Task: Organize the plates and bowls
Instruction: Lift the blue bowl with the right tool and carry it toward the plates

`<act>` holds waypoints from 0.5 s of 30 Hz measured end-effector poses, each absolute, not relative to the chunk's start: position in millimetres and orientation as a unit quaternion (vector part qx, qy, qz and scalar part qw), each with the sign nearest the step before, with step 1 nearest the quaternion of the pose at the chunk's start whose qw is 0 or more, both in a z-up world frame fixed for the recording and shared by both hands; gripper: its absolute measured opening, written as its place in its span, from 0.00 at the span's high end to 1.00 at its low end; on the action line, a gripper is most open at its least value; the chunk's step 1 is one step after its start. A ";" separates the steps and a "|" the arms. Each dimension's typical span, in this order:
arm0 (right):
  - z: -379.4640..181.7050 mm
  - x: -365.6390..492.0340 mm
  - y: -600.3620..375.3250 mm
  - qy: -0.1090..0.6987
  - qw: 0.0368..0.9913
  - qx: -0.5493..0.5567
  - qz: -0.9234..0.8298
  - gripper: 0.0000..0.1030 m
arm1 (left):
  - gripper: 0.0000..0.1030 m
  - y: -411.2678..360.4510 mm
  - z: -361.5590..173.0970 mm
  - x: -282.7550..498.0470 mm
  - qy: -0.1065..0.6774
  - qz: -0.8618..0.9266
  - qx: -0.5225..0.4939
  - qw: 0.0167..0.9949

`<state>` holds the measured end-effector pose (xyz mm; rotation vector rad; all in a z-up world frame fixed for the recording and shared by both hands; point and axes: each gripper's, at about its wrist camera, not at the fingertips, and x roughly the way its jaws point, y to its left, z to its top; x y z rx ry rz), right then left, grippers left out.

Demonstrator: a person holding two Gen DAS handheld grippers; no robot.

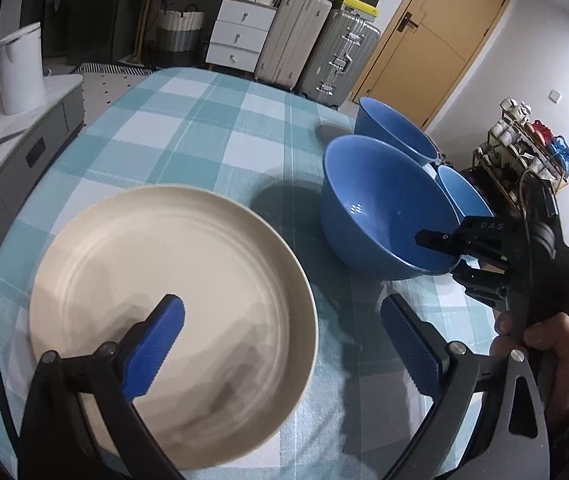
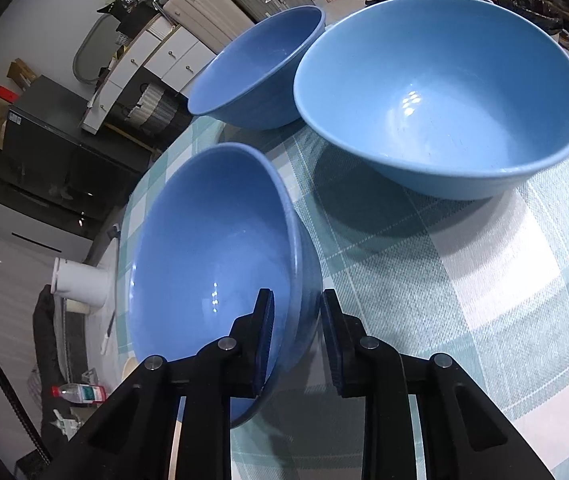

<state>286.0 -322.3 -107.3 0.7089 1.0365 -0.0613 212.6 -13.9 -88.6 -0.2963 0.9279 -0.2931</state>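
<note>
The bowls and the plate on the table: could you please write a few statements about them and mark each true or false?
1. Three blue bowls stand on the checked tablecloth. True.
2. The right gripper has its jaws astride the rim of the nearest bowl. True.
3. The left gripper is shut on the plate. False: its jaws are wide open.
4. The plate is stacked inside a bowl. False: it sits alone on the cloth.
5. The largest bowl holds food. False: it is empty.
</note>
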 end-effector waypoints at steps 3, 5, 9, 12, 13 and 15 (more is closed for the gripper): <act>-105.6 274.5 -321.2 0.482 0.809 0.336 -0.023 0.76 | 0.03 -16.5 -92.1 208.4 0.450 -0.144 -0.140 0.870; -104.1 267.9 -318.4 0.481 0.812 0.329 -0.023 0.76 | 0.03 -17.5 -93.1 207.2 0.453 -0.146 -0.138 0.868; -102.6 255.7 -320.1 0.480 0.813 0.329 -0.021 0.76 | 0.03 -14.8 -91.3 206.4 0.453 -0.144 -0.147 0.868; -101.9 250.2 -322.3 0.480 0.812 0.330 -0.022 0.77 | 0.03 -14.7 -88.8 205.4 0.450 -0.144 -0.146 0.869; -101.2 248.8 -323.2 0.480 0.812 0.331 -0.021 0.78 | 0.03 -14.9 -88.3 204.9 0.450 -0.145 -0.146 0.869; -98.8 244.0 -325.5 0.476 0.814 0.333 -0.021 0.80 | 0.03 -16.0 -87.6 204.0 0.450 -0.145 -0.144 0.870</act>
